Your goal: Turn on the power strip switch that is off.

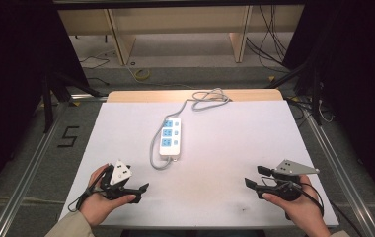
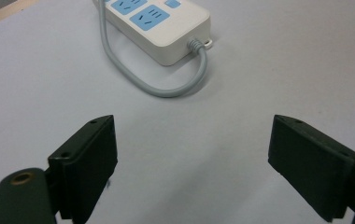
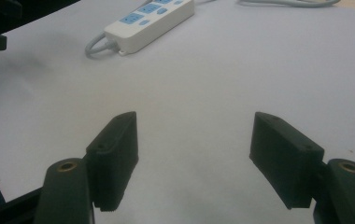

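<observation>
While both hands rest low at the near edge, nothing on the table is yet touched.

Power strip: a white plastic power strip with three blue socket faces (image 1: pixel 170 138) lies flat at the middle of the table, its length running away from the person, well apart from both tongs.

Cord: a grey round cable (image 1: pixel 154 148) leaves the near end of the strip, loops back along its left side and runs to a loose coil at the far edge; the loop probably keeps the slack out of the working area.

Table: a white sheet-covered table (image 1: pixel 235 143) carries the strip on a plain surface, so the strip is easy to reach from either side.

Left tongs: the left tongs (image 1: pixel 138 192) sit near the front left, aimed inward; in the left gripper view the jaws stand wide apart with bare table between them, and the strip's near end lies ahead.

Right tongs: the right tongs (image 1: pixel 254 177) sit near the front right, jaws spread wide and holding nothing, pointed toward the middle.

Judgement: both look parked in a ready pose, with the strip placed between their lines of reach.
</observation>
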